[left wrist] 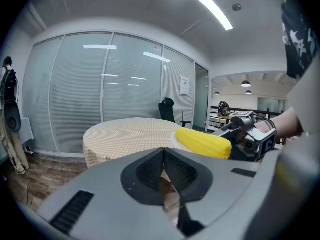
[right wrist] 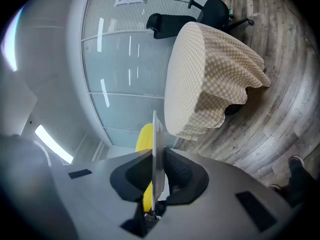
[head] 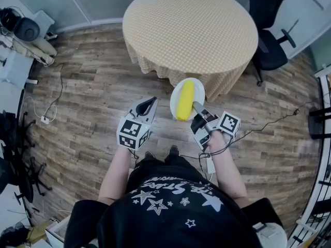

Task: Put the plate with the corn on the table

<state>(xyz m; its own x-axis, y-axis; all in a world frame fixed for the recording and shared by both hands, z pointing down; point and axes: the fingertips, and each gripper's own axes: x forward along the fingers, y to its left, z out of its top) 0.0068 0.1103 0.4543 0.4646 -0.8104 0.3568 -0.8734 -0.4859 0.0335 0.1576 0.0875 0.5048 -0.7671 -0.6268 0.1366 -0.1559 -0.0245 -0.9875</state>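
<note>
The floor [head: 88, 81] is grey-brown wood plank laid in long boards. On it stands a round worktop [head: 191, 25] under a yellow-and-white checked cloth [right wrist: 220, 79] that hangs in folds over the rim. Just beside the worktop, at its far right, is a black office chair [head: 270, 53] on a star base. A wall of glass panels [left wrist: 100, 84] with closed slatted blinds runs behind them, and a white paper sheet [left wrist: 184, 85] is fixed to one panel. A long strip light [left wrist: 212, 8] glows on the ceiling, and pendant lamps [left wrist: 245, 84] hang in the room beyond. Thin cables [head: 51, 105] trail over the floor at the left.
</note>
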